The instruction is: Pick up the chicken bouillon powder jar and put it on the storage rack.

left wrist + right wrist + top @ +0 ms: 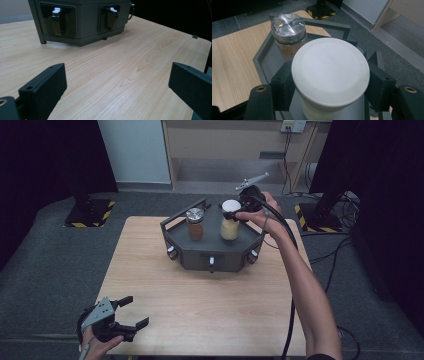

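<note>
Dark curtains and grey carpet ring a light wooden table point(200, 305), and toward its far edge sits a dark hexagonal tray point(212, 254) with small white-tipped latches on its side faces. Two jars stand on the tray's deck: a metal-lidded jar point(195, 224) of brownish contents at about nine o'clock from the tray's centre, and a white-lidded jar point(230, 220) of pale contents at about two o'clock.

The right gripper point(329, 86) is clamped on that white-lidded jar just under its lid — in the right gripper view a black jaw presses each side of it, with the metal-lidded jar point(289, 30) beyond at eleven o'clock. In the high view the jar appears to rest on the deck or sit barely above it; I cannot tell which. The left gripper point(131, 312) rests at the table's near left corner, about seven o'clock from the tray, with its jaws spread wide and nothing between them.

The step in hand looks like handling the white-lidded jar at the tray — whether lifting it out or setting it down, these frames alone do not settle. The next move calls for keeping the jar upright, clear of the raised rim and of its neighbour.
</note>
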The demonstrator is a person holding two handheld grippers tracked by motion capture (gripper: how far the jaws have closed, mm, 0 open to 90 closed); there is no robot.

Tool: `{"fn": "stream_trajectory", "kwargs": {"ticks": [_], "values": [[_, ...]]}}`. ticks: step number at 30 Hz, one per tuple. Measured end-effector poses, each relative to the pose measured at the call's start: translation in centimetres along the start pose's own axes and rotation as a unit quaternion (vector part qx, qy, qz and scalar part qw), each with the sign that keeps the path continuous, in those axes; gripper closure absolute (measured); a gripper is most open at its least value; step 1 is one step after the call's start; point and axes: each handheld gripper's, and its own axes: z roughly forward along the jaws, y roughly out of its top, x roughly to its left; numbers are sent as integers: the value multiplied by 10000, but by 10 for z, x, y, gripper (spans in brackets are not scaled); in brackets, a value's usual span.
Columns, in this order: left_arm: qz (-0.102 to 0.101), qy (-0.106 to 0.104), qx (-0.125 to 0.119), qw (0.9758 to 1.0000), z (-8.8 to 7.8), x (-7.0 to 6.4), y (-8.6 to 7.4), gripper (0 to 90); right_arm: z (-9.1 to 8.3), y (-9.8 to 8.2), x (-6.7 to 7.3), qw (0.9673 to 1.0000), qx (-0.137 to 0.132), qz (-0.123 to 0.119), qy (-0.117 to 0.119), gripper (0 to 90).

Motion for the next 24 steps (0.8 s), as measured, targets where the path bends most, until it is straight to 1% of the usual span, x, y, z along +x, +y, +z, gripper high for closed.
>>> {"fn": "stream_trajectory", "kwargs": {"ticks": [5, 8, 10, 13, 14, 17, 20, 24], "values": [[-1, -1, -4, 10000, 0, 0, 0, 6, 7, -2, 0, 10000, 49, 8, -34, 341], [4, -5, 0, 10000, 0, 0, 0, 6, 8, -1, -2, 10000, 67, 9, 12, 341], [9, -14, 2, 10000, 0, 0, 0, 6, 9, -1, -3, 9999, 75, 55, 40, 341], [12, -13, 3, 10000, 0, 0, 0, 6, 10, -2, -2, 10000, 62, 39, 3, 341], [11, -11, 3, 10000, 0, 0, 0, 6, 11, -2, -2, 9999, 68, 73, -4, 341], [8, -11, -8, 10000, -1, 0, 0, 6, 12, -3, -3, 10000, 55, 70, 11, 341], [10, -17, -4, 10000, 0, 0, 0, 6, 15, -2, -3, 9999, 106, 60, 38, 341], [27, -20, 4, 10000, 0, 0, 0, 6, 16, -11, -4, 9998, -66, 159, 48, 340]]}}
